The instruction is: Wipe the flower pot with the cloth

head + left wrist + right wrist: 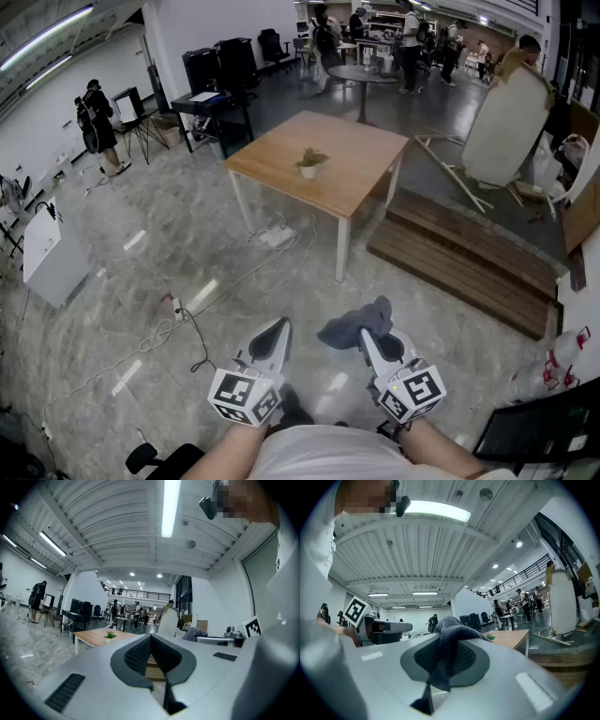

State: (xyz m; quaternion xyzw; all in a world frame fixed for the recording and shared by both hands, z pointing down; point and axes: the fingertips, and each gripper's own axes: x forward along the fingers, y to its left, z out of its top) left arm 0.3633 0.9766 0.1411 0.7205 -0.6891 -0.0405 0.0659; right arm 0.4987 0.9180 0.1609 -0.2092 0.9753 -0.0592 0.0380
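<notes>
Grey crumpled cloth (358, 322) sits clamped in the jaws of our right gripper (367, 339); the jaws of our left gripper (279, 326) are closed, empty; the small white flower pot (308, 172) stands on the wooden tabletop (361, 173) ahead

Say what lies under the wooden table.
What looks like a white power strip with cables lies on the floor under the table's near edge. The tabletop covers the floor further beneath it, so anything there cannot be seen.

Open lab hall, polished concrete floor (141, 234), loose cables (199, 342), wooden table (366, 150), strip-lit ceiling (117, 522), mezzanine railing (136, 592), people at far benches (412, 37).
</notes>
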